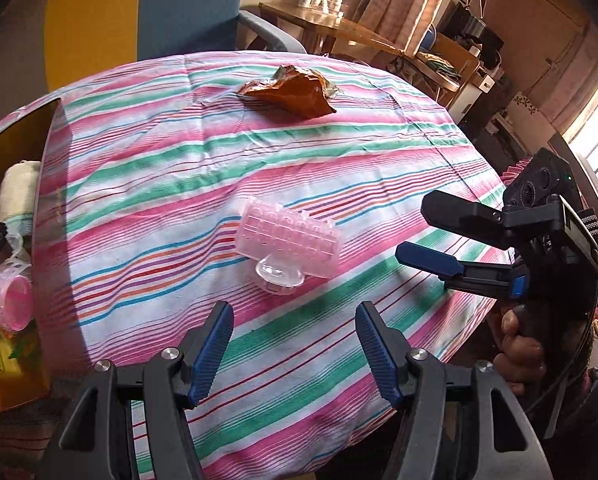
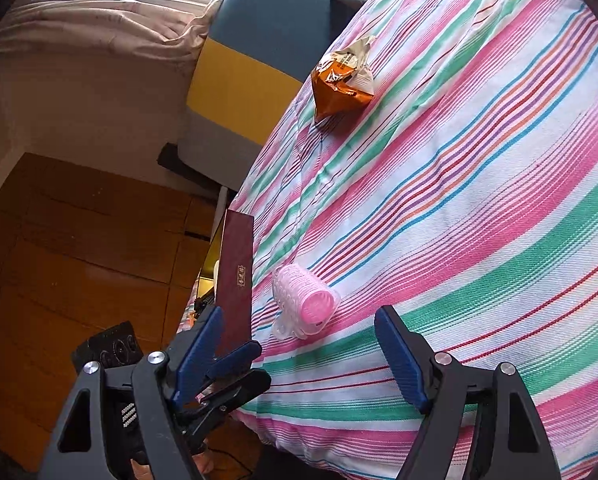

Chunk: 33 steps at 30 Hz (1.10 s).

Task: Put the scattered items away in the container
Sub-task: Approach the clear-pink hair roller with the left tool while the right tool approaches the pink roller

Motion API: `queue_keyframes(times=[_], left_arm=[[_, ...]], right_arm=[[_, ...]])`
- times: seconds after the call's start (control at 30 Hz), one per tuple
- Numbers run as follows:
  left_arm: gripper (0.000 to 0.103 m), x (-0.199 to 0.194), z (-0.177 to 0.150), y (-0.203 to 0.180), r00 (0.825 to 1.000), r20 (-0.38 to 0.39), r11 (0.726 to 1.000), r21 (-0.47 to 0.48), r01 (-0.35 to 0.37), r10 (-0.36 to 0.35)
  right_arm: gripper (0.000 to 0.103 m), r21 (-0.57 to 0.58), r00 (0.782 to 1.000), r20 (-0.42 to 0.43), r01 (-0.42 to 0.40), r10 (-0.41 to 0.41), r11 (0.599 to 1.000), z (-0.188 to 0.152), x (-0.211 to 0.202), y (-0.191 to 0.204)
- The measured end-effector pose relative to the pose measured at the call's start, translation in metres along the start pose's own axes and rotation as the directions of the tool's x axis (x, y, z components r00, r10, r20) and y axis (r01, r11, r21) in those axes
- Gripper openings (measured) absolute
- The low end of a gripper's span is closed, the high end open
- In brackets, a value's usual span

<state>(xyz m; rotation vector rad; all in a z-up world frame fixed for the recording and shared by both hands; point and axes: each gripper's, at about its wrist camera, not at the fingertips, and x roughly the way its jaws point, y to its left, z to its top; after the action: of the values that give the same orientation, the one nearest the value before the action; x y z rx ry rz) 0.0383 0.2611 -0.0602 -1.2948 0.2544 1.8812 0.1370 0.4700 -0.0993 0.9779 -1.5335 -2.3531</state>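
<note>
Pink hair roller [image 1: 289, 242] is seen lying on the striped tablecloth [image 1: 259, 152] just beside the container [image 1: 39, 128], whose far end is cut off. Inside the container another pink roller [image 1: 9, 300] and a rolled towel [image 1: 19, 192] are partly seen. Both the left gripper [image 1: 295, 344] and the right gripper [image 2: 299, 354] are held wide open and empty; the orange snack packet [image 1: 289, 94] is left well beyond the container.

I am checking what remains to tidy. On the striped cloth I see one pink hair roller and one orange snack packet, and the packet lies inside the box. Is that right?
Not quite. The orange snack packet lies out on the striped cloth, beyond the pink hair roller, not inside the box. The left wrist view shows it.
</note>
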Motion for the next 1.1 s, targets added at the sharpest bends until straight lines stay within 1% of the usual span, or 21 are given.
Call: queue_keyframes(times=[0.17,0.3,0.53,0.63,0.67,0.77,0.83,0.87,0.97,1.1], left_arm=[[0.065,0.012,0.007,-0.007,1.000,-0.014,1.000,-0.002,0.024,-0.024],[0.065,0.020,0.019,-0.002,0.999,-0.018,0.998,-0.043,0.043,-0.044],[0.065,0.033,0.053,0.014,1.000,0.001,0.998,-0.064,-0.023,0.023],[0.065,0.032,0.063,0.016,0.999,0.015,0.998,-0.058,-0.034,0.035],[0.065,0.029,0.064,0.014,0.999,0.023,0.998,-0.047,-0.042,0.043],[0.066,0.023,0.060,0.006,0.999,0.034,0.999,-0.022,-0.026,0.027],[0.068,0.022,0.057,0.003,0.999,0.036,0.999,-0.025,-0.029,0.030],[0.068,0.024,0.057,0.001,0.999,0.036,0.999,-0.030,-0.038,0.039],[0.068,0.031,0.059,-0.006,0.994,0.040,0.995,-0.011,-0.099,0.099],[0.068,0.040,0.061,-0.006,0.989,0.035,0.989,-0.005,-0.145,0.145]], right_arm=[[0.079,0.002,1.000,0.007,0.004,-0.004,1.000,0.002,-0.002,-0.003],[0.079,-0.003,1.000,0.005,0.014,-0.014,1.000,0.004,-0.002,-0.004],[0.080,-0.012,0.999,0.012,0.030,-0.030,0.999,0.008,-0.003,-0.005],[0.081,-0.012,0.999,0.016,0.034,-0.034,0.999,0.010,-0.005,-0.008],[0.080,-0.012,0.999,0.016,0.035,-0.035,0.999,0.011,-0.006,-0.009],[0.080,-0.017,0.999,0.019,0.045,-0.045,0.999,0.012,-0.007,-0.010],[0.080,-0.027,0.998,0.019,0.056,-0.056,0.998,0.013,-0.006,-0.009],[0.081,-0.033,0.998,0.021,0.064,-0.064,0.997,0.014,-0.006,-0.008],[0.083,-0.060,0.995,0.034,0.098,-0.096,0.993,0.016,-0.007,-0.005],[0.084,-0.110,0.987,0.040,0.159,-0.155,0.981,0.022,-0.007,-0.001]])
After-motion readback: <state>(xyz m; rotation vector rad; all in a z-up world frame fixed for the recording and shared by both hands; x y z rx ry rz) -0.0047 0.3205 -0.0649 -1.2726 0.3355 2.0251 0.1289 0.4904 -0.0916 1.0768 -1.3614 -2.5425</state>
